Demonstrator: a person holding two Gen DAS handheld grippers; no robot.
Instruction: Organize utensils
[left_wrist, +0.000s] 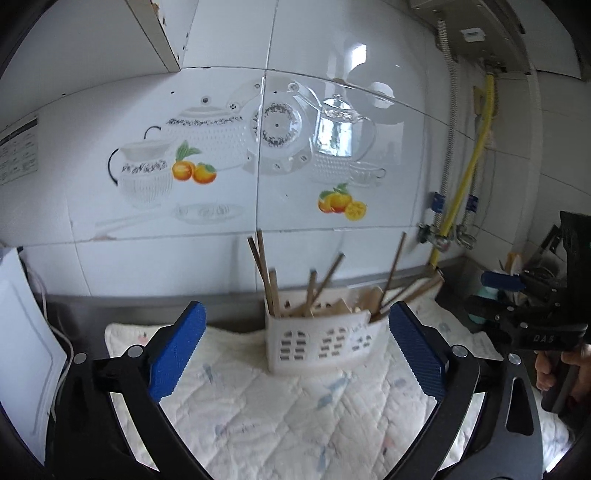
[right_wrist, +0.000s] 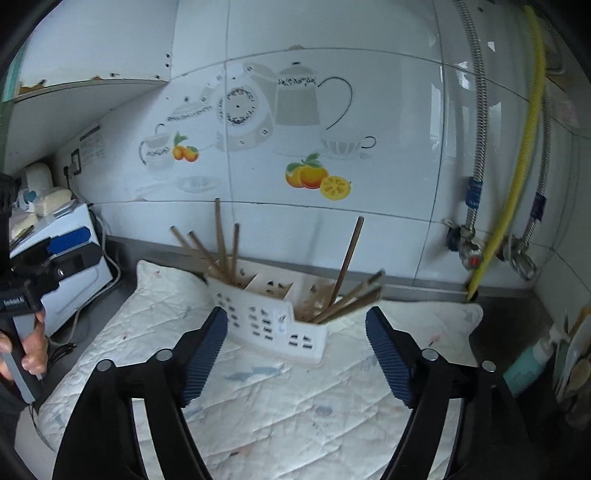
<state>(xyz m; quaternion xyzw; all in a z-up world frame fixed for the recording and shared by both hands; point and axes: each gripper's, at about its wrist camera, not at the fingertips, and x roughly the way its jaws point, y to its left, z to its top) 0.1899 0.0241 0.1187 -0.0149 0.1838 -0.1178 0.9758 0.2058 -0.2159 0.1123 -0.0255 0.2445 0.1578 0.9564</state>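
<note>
A white slotted utensil holder (left_wrist: 317, 341) (right_wrist: 269, 321) stands on a quilted white mat (left_wrist: 280, 410) (right_wrist: 280, 398) near the tiled wall. Brown chopsticks (left_wrist: 264, 269) (right_wrist: 221, 236) lean out of its left compartment, and more chopsticks (left_wrist: 391, 273) (right_wrist: 349, 258) lean out of its right one. My left gripper (left_wrist: 297, 350) is open, blue pads wide apart, with the holder beyond them and nothing between. My right gripper (right_wrist: 297, 354) is open too, short of the holder's front and empty. Each gripper shows at the other view's edge, the right gripper (left_wrist: 524, 295) and the left gripper (right_wrist: 51, 258), held by a hand.
A white appliance (right_wrist: 74, 273) with cables stands left of the mat. Valves and a yellow hose (right_wrist: 517, 166) run down the wall at right. A teal bottle (right_wrist: 528, 362) and clutter sit at the right counter edge. A white board (left_wrist: 26, 354) leans at left.
</note>
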